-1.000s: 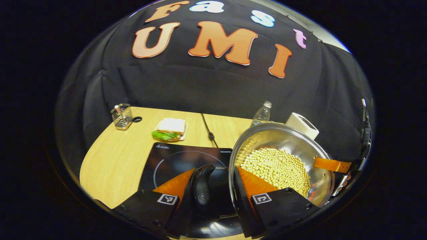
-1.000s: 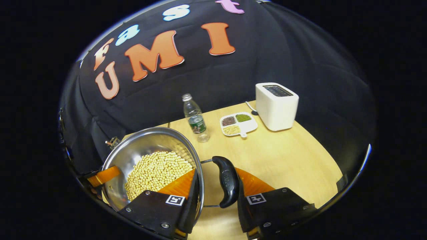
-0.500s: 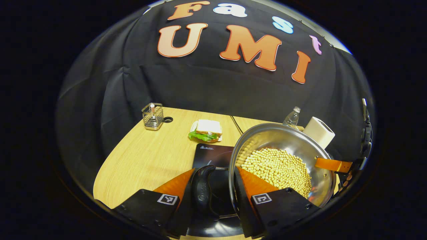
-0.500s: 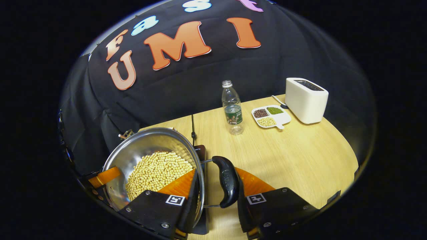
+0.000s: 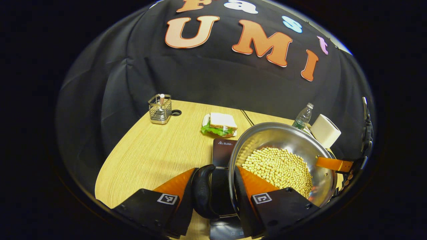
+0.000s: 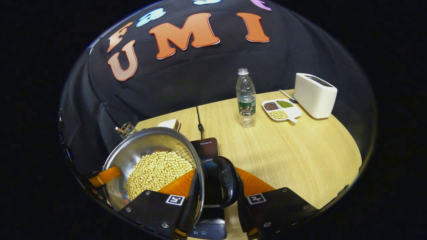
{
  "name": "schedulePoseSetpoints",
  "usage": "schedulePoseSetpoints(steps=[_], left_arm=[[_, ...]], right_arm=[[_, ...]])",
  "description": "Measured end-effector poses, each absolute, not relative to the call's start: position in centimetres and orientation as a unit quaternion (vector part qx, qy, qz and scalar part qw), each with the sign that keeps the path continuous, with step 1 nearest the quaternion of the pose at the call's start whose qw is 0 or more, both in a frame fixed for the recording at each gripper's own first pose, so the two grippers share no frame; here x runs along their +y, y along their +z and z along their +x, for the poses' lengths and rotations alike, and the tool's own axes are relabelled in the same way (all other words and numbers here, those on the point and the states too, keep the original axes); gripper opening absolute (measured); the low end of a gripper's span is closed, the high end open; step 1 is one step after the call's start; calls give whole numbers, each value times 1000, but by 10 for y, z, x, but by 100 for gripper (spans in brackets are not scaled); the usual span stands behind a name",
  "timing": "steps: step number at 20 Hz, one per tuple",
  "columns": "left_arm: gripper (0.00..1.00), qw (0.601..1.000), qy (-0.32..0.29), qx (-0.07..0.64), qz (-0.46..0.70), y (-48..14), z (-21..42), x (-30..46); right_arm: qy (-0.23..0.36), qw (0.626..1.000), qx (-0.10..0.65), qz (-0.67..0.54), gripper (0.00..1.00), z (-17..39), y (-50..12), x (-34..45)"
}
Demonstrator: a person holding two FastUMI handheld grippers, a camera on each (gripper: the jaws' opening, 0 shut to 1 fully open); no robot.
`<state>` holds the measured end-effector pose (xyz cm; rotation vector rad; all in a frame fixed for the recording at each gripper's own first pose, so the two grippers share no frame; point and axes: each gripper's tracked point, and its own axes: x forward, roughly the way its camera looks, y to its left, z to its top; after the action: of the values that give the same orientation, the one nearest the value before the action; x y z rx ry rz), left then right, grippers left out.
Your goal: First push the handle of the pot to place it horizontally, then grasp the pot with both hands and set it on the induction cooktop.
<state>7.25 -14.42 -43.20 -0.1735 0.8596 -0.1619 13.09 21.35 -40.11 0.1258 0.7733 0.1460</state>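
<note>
Left gripper (image 5: 213, 186) pinching pot (image 5: 283, 156) rim and handle | right gripper (image 6: 217, 186) likewise | wooden table (image 6: 283, 150) | cooktop (image 6: 208, 148) beneath

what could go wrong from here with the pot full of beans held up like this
1. The pot is heaped with loose soybeans; a tilt while lowering it could spill them over the rim.
2. Each gripper holds one side: the left gripper spans its handle and the rim, as does the right gripper. Uneven lowering could twist a grip loose.
3. The induction cooktop shows partly beneath the pot, so the pot may land off-centre.
</note>
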Motion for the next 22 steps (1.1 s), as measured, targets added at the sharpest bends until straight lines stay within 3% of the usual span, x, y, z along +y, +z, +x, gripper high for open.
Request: schedulePoseSetpoints(steps=[2,9,12,13,14,17,18,19,20,21,22], left_arm=[[70,900,-82,419,-85,-439,75,-145],[64,894,-88,429,-92,-460,82,-149],[70,890,-88,438,-92,-468,81,-150],[65,889,-88,439,-93,-469,80,-150],[70,891,-89,436,-90,-468,83,-151],[66,891,-81,439,-81,-470,85,-151],[72,899,-73,427,-68,-464,91,-147],[75,910,-70,406,-56,-452,99,-142],[91,918,-69,387,-46,-440,106,-142],[100,924,-66,374,-39,-431,111,-142],[97,928,-65,365,-34,-425,110,-141]], right_arm=[[66,921,379,60,53,134,-408,213],[58,917,389,58,53,135,-417,213],[55,915,395,57,53,136,-424,212],[56,913,399,59,53,136,-427,212],[56,913,400,63,53,139,-432,212],[60,913,399,66,54,137,-430,211],[62,912,399,68,57,137,-429,212],[63,911,400,72,53,136,-429,212],[63,911,400,81,60,134,-424,212],[66,914,390,91,61,139,-419,215],[67,917,380,101,69,141,-409,214]])
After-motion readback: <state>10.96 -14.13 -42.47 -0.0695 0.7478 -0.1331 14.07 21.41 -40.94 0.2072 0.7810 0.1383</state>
